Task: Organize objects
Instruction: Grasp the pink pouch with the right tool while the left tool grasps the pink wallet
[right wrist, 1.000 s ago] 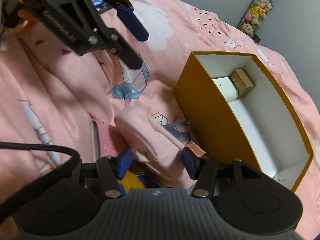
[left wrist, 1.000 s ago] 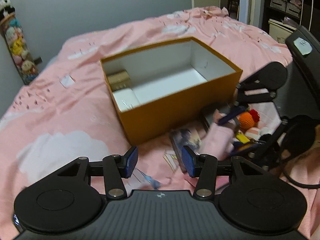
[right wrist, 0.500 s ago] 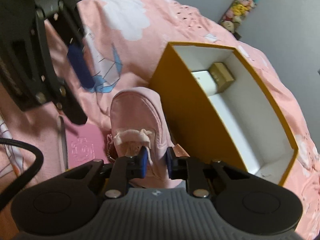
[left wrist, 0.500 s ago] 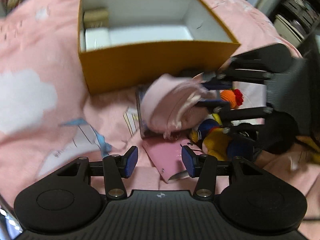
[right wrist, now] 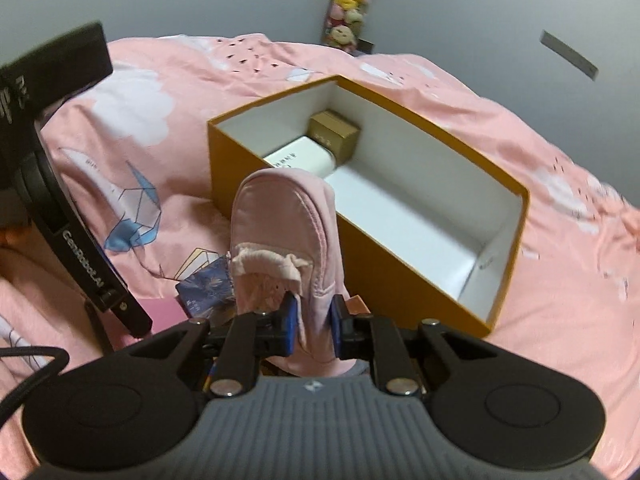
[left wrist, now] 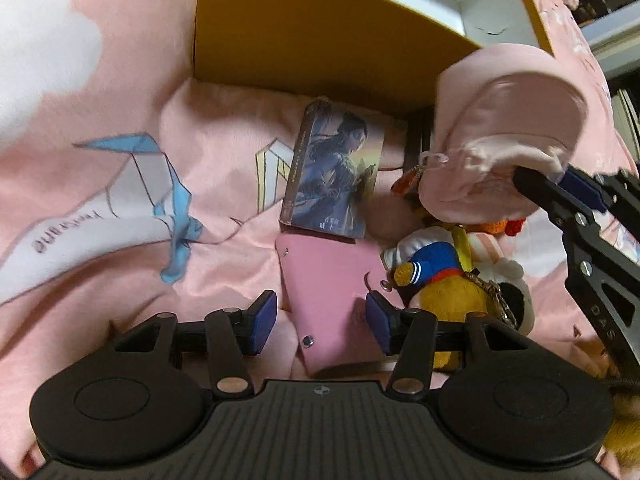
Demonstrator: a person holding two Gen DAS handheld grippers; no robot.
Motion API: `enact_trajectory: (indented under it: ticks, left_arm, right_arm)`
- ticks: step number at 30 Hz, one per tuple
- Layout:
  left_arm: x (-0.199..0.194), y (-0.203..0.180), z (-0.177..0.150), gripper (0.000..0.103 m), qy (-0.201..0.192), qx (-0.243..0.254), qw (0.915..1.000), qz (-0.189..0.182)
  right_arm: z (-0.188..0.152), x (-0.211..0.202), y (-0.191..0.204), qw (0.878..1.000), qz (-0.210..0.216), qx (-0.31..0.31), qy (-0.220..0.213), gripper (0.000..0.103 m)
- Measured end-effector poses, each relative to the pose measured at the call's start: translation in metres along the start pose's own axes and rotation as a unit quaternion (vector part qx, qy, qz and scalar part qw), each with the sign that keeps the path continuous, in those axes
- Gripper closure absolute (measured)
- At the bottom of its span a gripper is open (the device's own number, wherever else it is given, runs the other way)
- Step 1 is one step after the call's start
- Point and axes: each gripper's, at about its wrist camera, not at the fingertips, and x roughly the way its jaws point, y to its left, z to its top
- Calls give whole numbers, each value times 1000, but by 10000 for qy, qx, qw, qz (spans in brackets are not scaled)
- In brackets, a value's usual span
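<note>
Pink bedding is carrying an orange box. The right claw is pinching a soft pink pouch aloft beside its near wall; the pouch could sag and snag the rim. The left claw is gaping wide around a pink wallet. Inside the box are sitting a white packet and, probably, a small gold carton.
</note>
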Motion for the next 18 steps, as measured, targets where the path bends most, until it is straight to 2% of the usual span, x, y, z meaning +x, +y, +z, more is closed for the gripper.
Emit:
enact_trajectory:
  ticks: [4, 8, 12, 15, 18]
  left_arm:
    - [11, 4, 2, 41, 165, -221, 9994, -205]
    - [12, 5, 0, 46, 126, -285, 9992, -269]
    - [5, 3, -9, 52, -142, -217, 9995, -205]
    - [-5, -1, -18, 63, -430, -115, 9989, -140]
    - [-20, -4, -26, 67, -710, 17, 9974, -114]
  right_arm:
    - [-4, 3, -7, 9993, -34, 363, 60, 85]
    - [-8, 3, -8, 9987, -31, 509, 84, 85]
    - [-8, 3, -6, 9987, -38, 499, 62, 85]
    - [-8, 1, -5, 9987, -46, 506, 36, 85]
    - [-8, -1, -6, 9987, -59, 500, 16, 85]
